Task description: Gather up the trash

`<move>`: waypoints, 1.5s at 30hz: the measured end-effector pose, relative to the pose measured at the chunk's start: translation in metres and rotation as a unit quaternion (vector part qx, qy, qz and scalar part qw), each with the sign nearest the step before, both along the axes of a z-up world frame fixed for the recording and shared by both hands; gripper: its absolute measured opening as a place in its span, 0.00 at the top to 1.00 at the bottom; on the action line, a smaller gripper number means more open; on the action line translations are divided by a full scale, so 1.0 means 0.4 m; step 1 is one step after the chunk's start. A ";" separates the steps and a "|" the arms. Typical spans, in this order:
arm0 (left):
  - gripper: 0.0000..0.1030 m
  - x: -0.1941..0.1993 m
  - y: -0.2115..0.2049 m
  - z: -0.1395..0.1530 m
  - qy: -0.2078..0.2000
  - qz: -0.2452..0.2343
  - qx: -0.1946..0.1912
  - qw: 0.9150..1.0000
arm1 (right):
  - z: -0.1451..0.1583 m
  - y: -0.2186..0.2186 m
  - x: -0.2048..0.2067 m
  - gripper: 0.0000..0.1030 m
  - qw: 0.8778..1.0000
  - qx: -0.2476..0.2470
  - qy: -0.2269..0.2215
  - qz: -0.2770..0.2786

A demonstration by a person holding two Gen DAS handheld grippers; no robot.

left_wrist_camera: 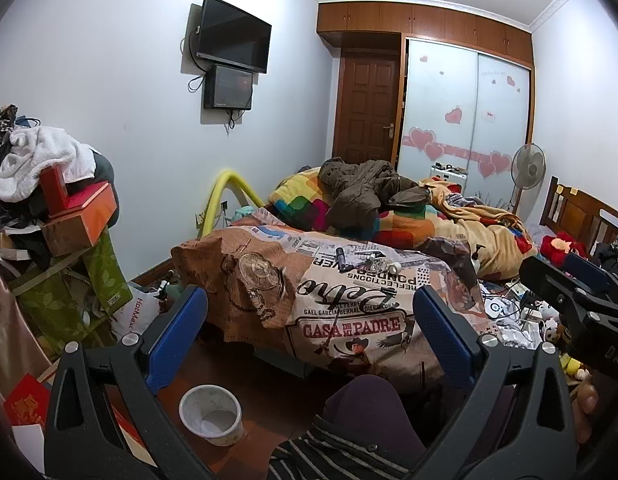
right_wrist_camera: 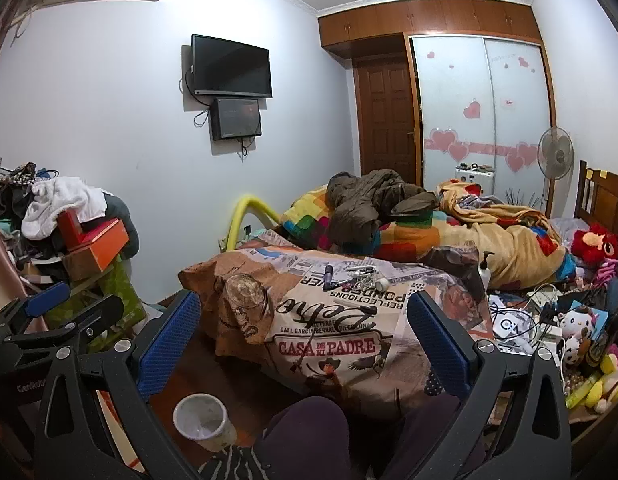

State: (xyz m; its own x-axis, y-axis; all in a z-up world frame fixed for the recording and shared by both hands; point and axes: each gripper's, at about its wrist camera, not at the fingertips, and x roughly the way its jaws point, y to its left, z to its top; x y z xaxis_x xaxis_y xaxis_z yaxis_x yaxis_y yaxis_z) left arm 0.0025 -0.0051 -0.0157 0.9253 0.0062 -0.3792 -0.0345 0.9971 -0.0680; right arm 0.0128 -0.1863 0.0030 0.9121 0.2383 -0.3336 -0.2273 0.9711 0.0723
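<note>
A white round bin (left_wrist_camera: 211,414) stands on the wooden floor by my knees; it also shows in the right wrist view (right_wrist_camera: 204,421) and looks nearly empty. Small loose items, among them a dark tube (left_wrist_camera: 340,257) and a small white roll (left_wrist_camera: 395,268), lie on the printed bedcover (left_wrist_camera: 349,320); they show in the right wrist view too (right_wrist_camera: 361,274). My left gripper (left_wrist_camera: 309,332) is open and empty, held above the floor before the bed. My right gripper (right_wrist_camera: 305,336) is open and empty, to the right of the left one (right_wrist_camera: 49,320).
The bed carries a colourful quilt, a brown jacket (left_wrist_camera: 361,192) and a pump bottle (right_wrist_camera: 485,268). Cables, chargers and plush toys (right_wrist_camera: 549,332) crowd the right side. Boxes and clothes pile up at the left (left_wrist_camera: 61,216). My knees (right_wrist_camera: 309,432) are below.
</note>
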 end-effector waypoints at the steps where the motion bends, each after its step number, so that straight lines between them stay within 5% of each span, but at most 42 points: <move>1: 0.00 0.003 -0.001 -0.002 0.001 0.000 0.000 1.000 | -0.004 0.000 0.009 0.00 1.000 0.001 0.003 0.000; 11: 0.00 0.095 -0.002 -0.015 0.020 -0.001 0.008 1.000 | -0.026 -0.009 0.107 0.00 1.000 -0.003 0.023 -0.010; 25: 0.00 0.410 -0.031 -0.062 0.048 -0.018 -0.019 0.998 | -0.108 -0.082 0.333 0.00 0.994 -0.028 0.078 -0.065; 45: 0.09 0.947 -0.190 -0.346 0.178 -0.063 0.001 0.982 | -0.328 -0.202 0.805 0.00 0.979 -0.028 0.174 -0.099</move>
State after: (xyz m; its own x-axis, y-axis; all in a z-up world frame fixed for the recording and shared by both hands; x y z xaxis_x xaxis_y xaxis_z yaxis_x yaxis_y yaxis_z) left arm 0.3811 -0.0810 -0.1543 0.7279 -0.0985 -0.6786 0.0679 0.9951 -0.0716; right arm 0.3347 -0.2670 -0.1280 0.7679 0.0406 -0.6393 -0.0045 0.9983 0.0580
